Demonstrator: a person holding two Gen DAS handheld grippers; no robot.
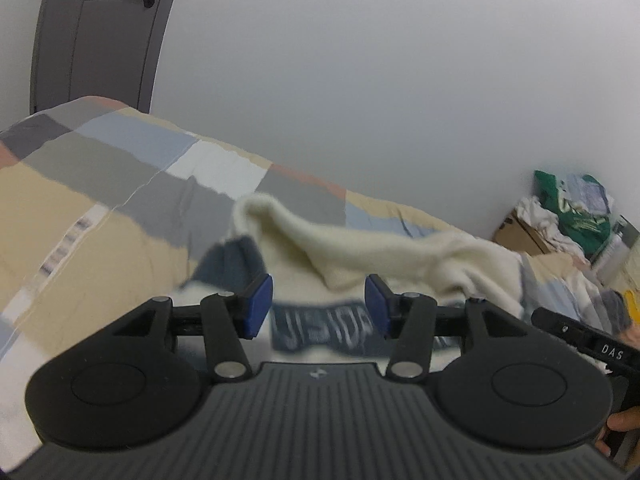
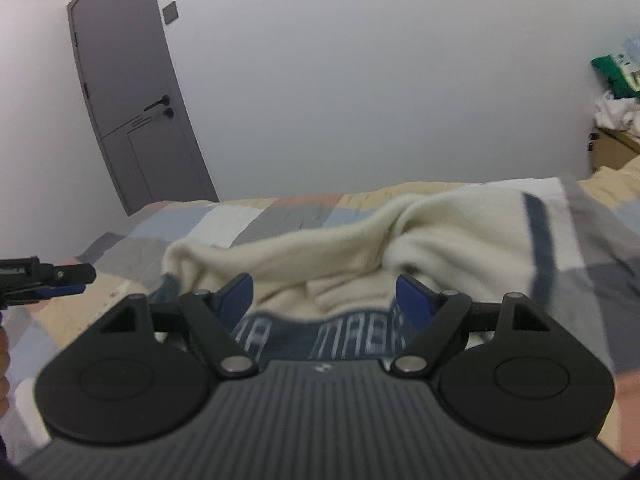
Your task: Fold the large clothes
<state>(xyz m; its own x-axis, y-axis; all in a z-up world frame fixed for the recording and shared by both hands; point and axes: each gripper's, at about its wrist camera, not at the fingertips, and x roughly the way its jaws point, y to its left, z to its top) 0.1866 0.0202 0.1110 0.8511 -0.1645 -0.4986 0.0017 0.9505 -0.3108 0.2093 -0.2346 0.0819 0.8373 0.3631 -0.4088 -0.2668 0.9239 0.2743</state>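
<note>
A cream sweater (image 1: 360,248) with a dark blue lettered band (image 1: 324,330) lies bunched on a patchwork bed (image 1: 80,200). My left gripper (image 1: 319,305) is open, its blue pads apart just above the band, holding nothing. In the right wrist view the same sweater (image 2: 340,236) and its blue band (image 2: 324,338) lie right in front of my right gripper (image 2: 323,300), which is open and empty over the fabric. The left gripper also shows at the left edge of that view (image 2: 68,280). The right gripper's body shows at the right edge of the left wrist view (image 1: 580,340).
A grey door (image 2: 132,100) stands in the white wall behind the bed. A cardboard box (image 1: 524,236) piled with green and white clothes (image 1: 576,208) sits at the far right beside the bed. The quilt (image 2: 240,216) spreads around the sweater.
</note>
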